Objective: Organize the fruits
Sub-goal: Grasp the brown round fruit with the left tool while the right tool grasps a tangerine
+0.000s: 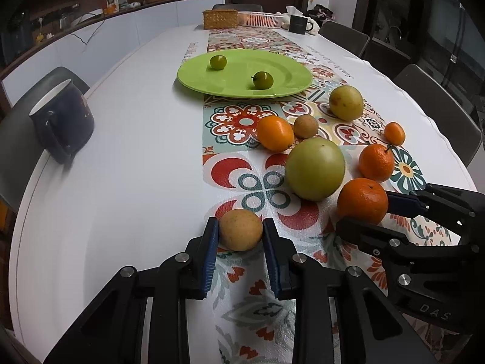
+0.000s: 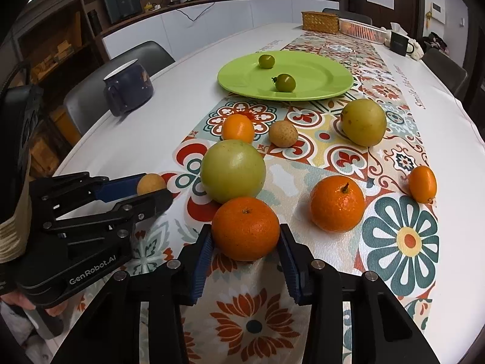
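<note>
Clamping a small tan fruit [image 1: 241,229] at lower centre, the left gripper [image 1: 241,236] and the right gripper [image 2: 245,239], jaws tight on an orange [image 2: 245,228], seem ready for the green plate [image 1: 291,91].

A home dining room joined to a kitchen. A long white table [image 1: 121,151] with a patterned runner [image 1: 239,121] stands ringed by grey chairs [image 1: 436,97]. Along the far left wall runs a white counter [image 2: 212,12] crowded with small appliances and cables, with wooden shelves [image 2: 54,51] at its left. A mug [image 2: 128,86], a woven basket [image 2: 320,21] and a green plate [image 2: 318,75] sit on the table.
</note>
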The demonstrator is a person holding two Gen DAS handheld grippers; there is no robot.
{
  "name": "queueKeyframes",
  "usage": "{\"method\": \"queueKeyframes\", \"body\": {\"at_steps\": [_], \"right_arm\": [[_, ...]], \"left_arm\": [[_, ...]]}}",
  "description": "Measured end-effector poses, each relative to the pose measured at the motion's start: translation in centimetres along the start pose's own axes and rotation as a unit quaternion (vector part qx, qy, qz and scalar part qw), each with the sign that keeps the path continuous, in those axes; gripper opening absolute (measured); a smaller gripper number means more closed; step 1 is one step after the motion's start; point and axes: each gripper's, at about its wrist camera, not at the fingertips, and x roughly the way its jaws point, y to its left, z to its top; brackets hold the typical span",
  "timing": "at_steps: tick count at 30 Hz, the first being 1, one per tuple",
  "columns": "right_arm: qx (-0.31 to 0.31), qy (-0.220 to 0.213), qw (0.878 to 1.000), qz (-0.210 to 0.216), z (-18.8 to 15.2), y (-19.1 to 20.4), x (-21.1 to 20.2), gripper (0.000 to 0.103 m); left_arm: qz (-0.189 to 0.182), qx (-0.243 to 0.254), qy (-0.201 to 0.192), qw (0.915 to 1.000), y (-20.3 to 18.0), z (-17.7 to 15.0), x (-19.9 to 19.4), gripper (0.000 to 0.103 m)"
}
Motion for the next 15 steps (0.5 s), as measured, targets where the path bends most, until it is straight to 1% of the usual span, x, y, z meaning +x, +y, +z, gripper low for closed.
{"method": "queueKeyframes", "body": {"at_steps": [6, 15], "right_arm": [[0.001, -0.01, 1.0, 0.0, 0.1, 0.0, -1.0, 0.043], [0.001, -0.04, 0.999, 0.002, 0.3, 0.1, -3.7, 0.043]], "left_arm": [[-0.004, 0.002, -0.008, 1.0, -0.4, -0.1, -1.2, 0.029], [0.005, 0.001, -0.043, 0.9991, -1.3, 0.6, -4.6, 0.029]]}}
